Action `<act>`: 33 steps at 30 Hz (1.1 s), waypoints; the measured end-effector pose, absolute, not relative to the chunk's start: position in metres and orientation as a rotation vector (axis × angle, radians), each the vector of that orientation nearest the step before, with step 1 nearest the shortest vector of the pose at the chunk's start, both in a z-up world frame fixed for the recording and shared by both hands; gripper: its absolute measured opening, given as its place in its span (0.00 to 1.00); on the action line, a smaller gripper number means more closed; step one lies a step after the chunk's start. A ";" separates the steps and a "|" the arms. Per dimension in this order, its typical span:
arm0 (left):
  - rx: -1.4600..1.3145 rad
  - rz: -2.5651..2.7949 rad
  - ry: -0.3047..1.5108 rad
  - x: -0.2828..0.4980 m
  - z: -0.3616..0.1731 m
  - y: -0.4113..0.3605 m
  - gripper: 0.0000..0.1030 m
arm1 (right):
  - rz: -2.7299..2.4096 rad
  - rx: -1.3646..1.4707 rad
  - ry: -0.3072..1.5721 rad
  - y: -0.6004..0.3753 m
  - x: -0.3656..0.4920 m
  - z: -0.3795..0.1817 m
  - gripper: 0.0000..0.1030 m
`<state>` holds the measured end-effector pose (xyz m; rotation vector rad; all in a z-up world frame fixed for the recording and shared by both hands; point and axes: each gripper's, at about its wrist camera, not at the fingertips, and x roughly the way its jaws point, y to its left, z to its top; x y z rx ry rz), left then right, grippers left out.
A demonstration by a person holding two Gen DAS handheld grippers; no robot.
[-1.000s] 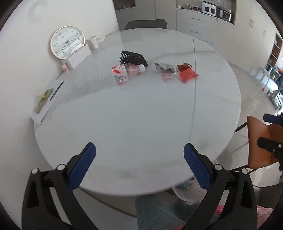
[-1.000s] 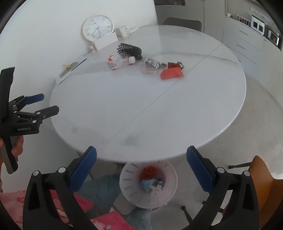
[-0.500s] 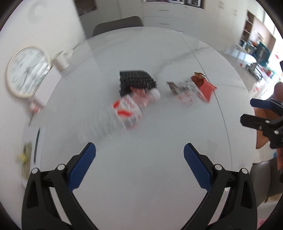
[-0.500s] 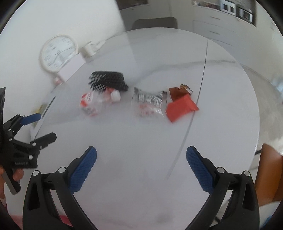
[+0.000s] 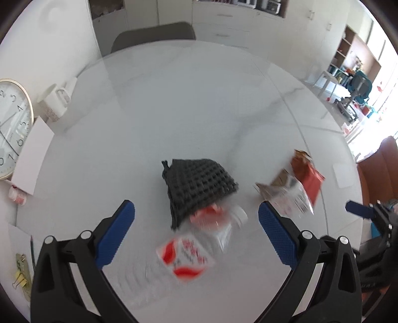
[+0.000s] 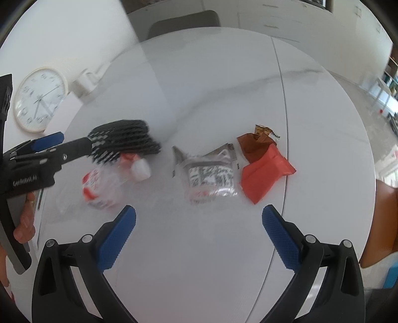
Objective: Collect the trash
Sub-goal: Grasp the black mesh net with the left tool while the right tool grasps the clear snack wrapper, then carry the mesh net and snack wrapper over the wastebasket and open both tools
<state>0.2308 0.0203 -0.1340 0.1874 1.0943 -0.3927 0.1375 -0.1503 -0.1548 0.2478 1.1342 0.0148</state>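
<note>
On the white table (image 6: pixel 223 82) lie one crushed clear bottle (image 5: pixel 189 246) (white cap pointing away, long axis toward the left tongs (image 5: pixel 196 223)), one black mesh piece (image 5: pixel 196 186), one clear wrapper (image 6: pixel 209 176), and one red wrapper (image 6: pixel 266 171). Both the left and right tongs (image 6: pixel 199 226) are spread, empty.

- I see a round white marble-look table (image 5: pixel 199 104) with a thin seam running across its top.
- A grey chair (image 5: pixel 153 37) sits at its far side.
- White cabinets (image 5: pixel 236 22) line the wall behind.
- At my left, a round wall clock (image 6: pixel 39 99) leans against the white wall, a white mug (image 5: pixel 53 100) near it.
- Bright daylight comes from the right.
</note>
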 end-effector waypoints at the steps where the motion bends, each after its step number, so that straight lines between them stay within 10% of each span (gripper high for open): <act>1: 0.185 -0.392 1.106 0.237 -0.138 0.017 0.93 | 0.005 0.252 1.139 -0.152 0.143 -0.158 0.98; 13: 0.162 -0.354 1.227 0.291 -0.183 -0.006 0.91 | -0.034 0.212 1.216 -0.147 0.198 -0.198 0.98; 20: 0.181 -0.336 1.287 0.297 -0.200 -0.011 0.65 | -0.019 0.172 1.243 -0.138 0.207 -0.211 0.96; 28: 0.149 -0.341 1.282 0.300 -0.198 -0.004 0.26 | 0.021 0.184 1.220 -0.140 0.206 -0.209 0.38; 33: 0.151 -0.330 1.222 0.296 -0.178 0.000 0.19 | 0.035 0.187 1.166 -0.137 0.200 -0.191 0.35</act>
